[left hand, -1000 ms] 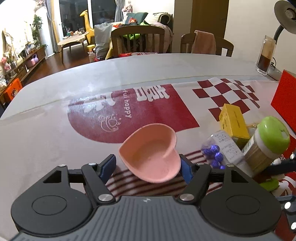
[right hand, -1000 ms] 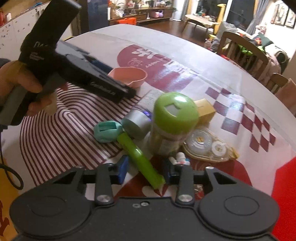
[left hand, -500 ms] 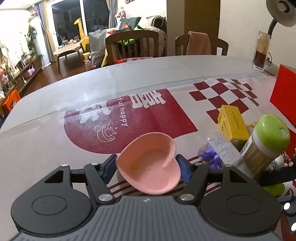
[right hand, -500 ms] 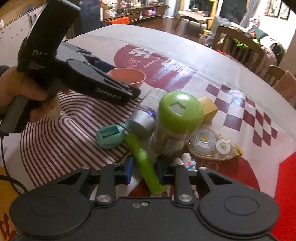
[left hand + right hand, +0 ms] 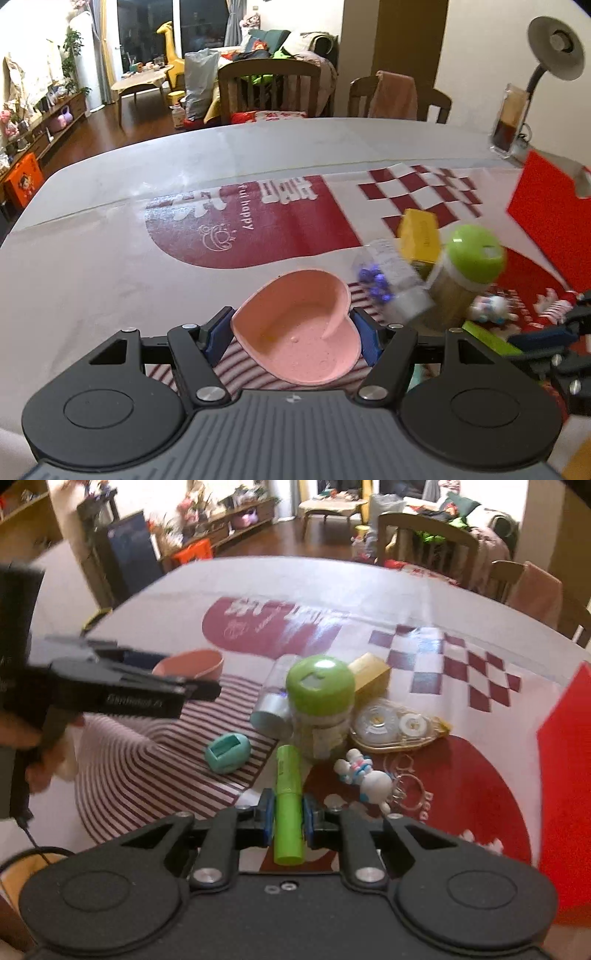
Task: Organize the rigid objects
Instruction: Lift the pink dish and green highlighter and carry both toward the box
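My left gripper (image 5: 291, 338) is shut on a pink heart-shaped dish (image 5: 299, 328), its blue pads pressing both sides of the rim. The dish also shows in the right wrist view (image 5: 192, 664), held just above the tablecloth. My right gripper (image 5: 289, 818) is shut on a green marker (image 5: 289, 794) that points away along the fingers. Ahead of it stand a green-lidded jar (image 5: 320, 701), a clear tube lying on its side (image 5: 271, 709), a teal egg-shaped sharpener (image 5: 228, 752), a yellow box (image 5: 369, 672), a correction tape (image 5: 397, 726) and a white bunny keychain (image 5: 369, 779).
A red box (image 5: 550, 218) stands at the table's right edge. A desk lamp (image 5: 550, 55) and a clear stand (image 5: 508, 122) are at the far right. Two chairs (image 5: 273, 88) stand behind the table. The tablecloth (image 5: 147, 177) covers the far left.
My left gripper closed on the pink dish and lifted it slightly. My right gripper closed on the green marker, which now lies straight between the fingers.
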The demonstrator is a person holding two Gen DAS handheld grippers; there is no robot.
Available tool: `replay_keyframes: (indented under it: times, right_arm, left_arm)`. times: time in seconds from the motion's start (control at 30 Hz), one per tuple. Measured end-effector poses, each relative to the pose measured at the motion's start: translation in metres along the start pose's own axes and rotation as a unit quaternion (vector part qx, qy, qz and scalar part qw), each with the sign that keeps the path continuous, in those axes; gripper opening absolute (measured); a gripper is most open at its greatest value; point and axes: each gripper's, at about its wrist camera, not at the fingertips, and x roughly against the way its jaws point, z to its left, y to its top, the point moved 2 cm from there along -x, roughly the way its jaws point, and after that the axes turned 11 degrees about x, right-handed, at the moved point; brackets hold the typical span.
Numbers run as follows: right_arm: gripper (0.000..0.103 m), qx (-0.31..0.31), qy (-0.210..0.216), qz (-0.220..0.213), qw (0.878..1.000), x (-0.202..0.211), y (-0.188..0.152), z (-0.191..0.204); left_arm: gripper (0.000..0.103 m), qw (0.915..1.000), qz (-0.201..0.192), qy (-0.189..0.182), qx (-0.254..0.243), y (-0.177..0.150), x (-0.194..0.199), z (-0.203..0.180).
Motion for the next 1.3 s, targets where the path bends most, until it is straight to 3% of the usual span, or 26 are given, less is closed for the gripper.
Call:
replay_keyframes:
  times: [0.3, 0.67, 1.03, 1.3]
  right_arm:
    - [0.015, -0.039, -0.036, -0.056, 0.997, 0.07, 0.002, -0.01]
    - [0.015, -0.097, -0.092, -0.094, 0.987, 0.132, -0.009, -0.068]
    - [0.015, -0.138, -0.134, -0.109, 0.975, 0.167, -0.04, -0.153]
    - [0.015, -0.154, -0.16, -0.108, 0.969, 0.183, -0.062, -0.219]
  left_arm:
    - [0.068, 0.9991, -0.009, -0.041, -0.01, 0.009, 0.05, -0.037]
    - [0.068, 0.9921, -0.061, -0.089, -0.064, 0.035, 0.093, -0.123]
    - [0.068, 0.9831, -0.072, -0.134, -0.101, 0.053, 0.092, -0.226]
    - [0.068, 0.9795, -0.078, -0.139, -0.124, 0.062, 0.074, -0.298]
